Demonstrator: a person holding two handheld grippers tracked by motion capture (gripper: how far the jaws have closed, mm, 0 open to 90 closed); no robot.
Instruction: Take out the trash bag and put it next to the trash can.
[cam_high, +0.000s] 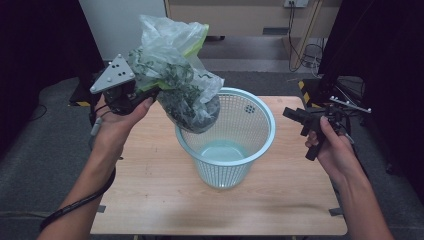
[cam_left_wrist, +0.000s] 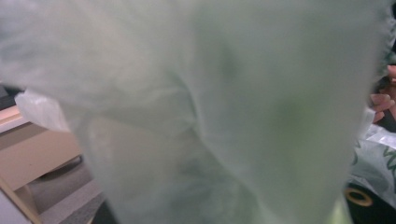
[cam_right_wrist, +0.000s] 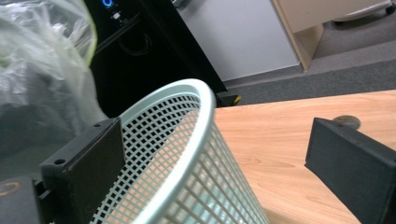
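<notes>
A translucent plastic bag (cam_high: 175, 75) with green print hangs in the air over the left rim of a light blue mesh basket (cam_high: 227, 135). My left gripper (cam_high: 145, 92) grips it at its left side, shut on the film. In the left gripper view the bag (cam_left_wrist: 210, 93) lies right against the lens, blurred. My right gripper (cam_high: 298, 120) hovers to the right of the basket, open and holding nothing. In the right gripper view the basket (cam_right_wrist: 187, 93) rim sits between the spread jaws of that gripper (cam_right_wrist: 219, 172), and the bag (cam_right_wrist: 42, 70) hangs behind at the left.
The basket stands upright mid-table on a wooden table (cam_high: 150, 190), with bare wood (cam_right_wrist: 280, 126) around it. Dark curtains flank both sides, and grey floor and a cabinet lie beyond the far edge. A round hole cover (cam_right_wrist: 346, 121) sits in the tabletop.
</notes>
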